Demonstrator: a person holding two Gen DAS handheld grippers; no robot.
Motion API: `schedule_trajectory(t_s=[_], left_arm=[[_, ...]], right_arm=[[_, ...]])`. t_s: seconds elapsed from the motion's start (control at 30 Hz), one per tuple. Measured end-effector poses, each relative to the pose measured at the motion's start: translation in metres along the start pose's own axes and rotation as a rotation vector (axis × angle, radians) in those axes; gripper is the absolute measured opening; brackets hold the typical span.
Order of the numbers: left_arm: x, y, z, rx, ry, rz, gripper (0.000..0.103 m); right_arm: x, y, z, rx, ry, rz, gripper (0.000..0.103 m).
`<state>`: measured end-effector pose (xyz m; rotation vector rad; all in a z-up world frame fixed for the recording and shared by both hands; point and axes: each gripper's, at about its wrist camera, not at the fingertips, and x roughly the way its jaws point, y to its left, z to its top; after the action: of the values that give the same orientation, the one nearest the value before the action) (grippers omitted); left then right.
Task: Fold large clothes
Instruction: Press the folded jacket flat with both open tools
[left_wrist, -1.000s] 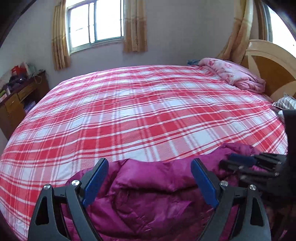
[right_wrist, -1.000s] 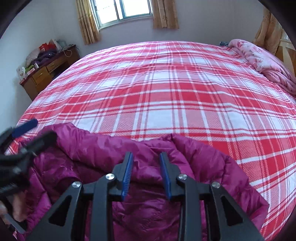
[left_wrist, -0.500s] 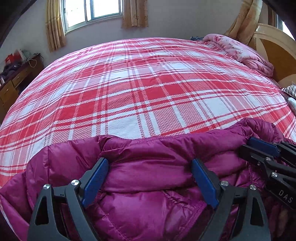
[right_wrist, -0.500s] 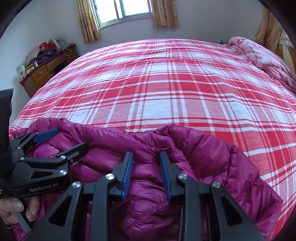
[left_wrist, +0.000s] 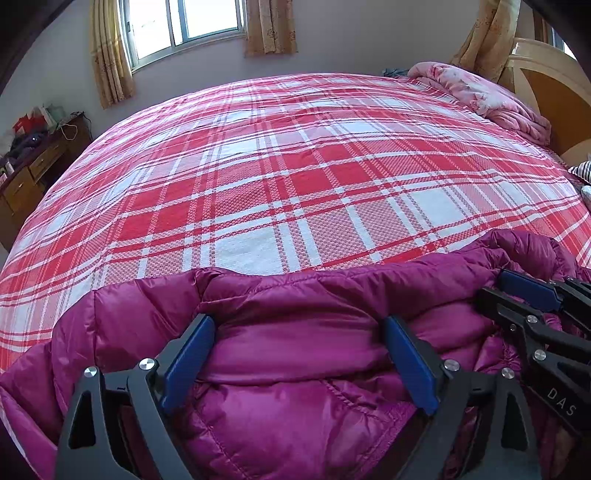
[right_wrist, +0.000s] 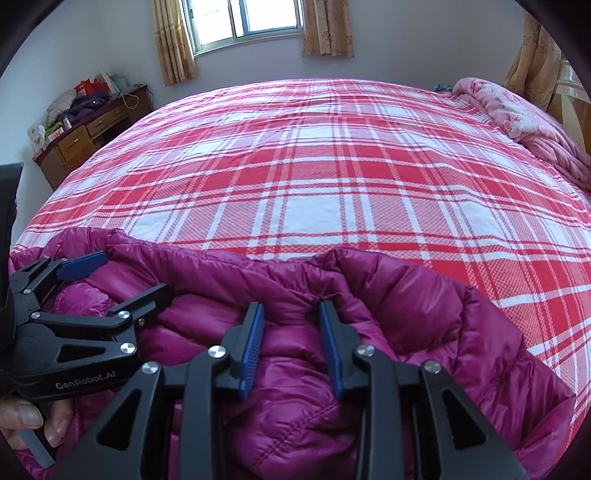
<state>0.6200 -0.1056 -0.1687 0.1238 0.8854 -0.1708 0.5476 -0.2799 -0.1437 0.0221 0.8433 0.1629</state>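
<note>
A magenta puffer jacket (left_wrist: 295, 354) lies bunched at the near edge of a red and white plaid bed (left_wrist: 295, 177). My left gripper (left_wrist: 299, 332) is wide open, its blue pads on either side of a thick fold of the jacket. My right gripper (right_wrist: 291, 317) is partly closed, and a ridge of the jacket (right_wrist: 295, 369) sits between its pads; the grip itself is unclear. The right gripper (left_wrist: 517, 291) also shows at the right edge of the left wrist view. The left gripper (right_wrist: 110, 273) shows at the left of the right wrist view, held by a hand.
A pink floral quilt (left_wrist: 480, 96) is heaped at the far right by the wooden headboard (left_wrist: 546, 70). A wooden desk (right_wrist: 88, 133) with clutter stands left of the bed under a curtained window (right_wrist: 243, 22). A striped pillow (left_wrist: 583, 171) lies at the right edge.
Both grippers have come down close to the jacket, which now spreads further over the bed. The left gripper stays wide open and the right gripper's gap is unchanged.
</note>
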Motion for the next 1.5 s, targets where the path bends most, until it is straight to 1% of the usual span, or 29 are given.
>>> schedule_trajectory(t_s=[0.3, 0.63, 1.13, 1.5], left_arm=[[0.0002, -0.0001, 0.0000, 0.000, 0.000, 0.003, 0.093], [0.0005, -0.0002, -0.0003, 0.000, 0.000, 0.002, 0.094], [0.0016, -0.0014, -0.0006, -0.002, -0.002, 0.015, 0.095], [0.0031, -0.0037, 0.0004, 0.005, -0.001, 0.030, 0.095]], right_arm=[[0.0016, 0.0013, -0.0002, -0.012, 0.012, -0.012, 0.034], [0.0025, 0.0011, 0.0001, -0.012, 0.018, -0.006, 0.034], [0.0033, 0.0013, 0.0001, -0.014, 0.020, -0.006, 0.034], [0.0055, 0.0043, -0.0002, -0.025, 0.024, -0.023, 0.034]])
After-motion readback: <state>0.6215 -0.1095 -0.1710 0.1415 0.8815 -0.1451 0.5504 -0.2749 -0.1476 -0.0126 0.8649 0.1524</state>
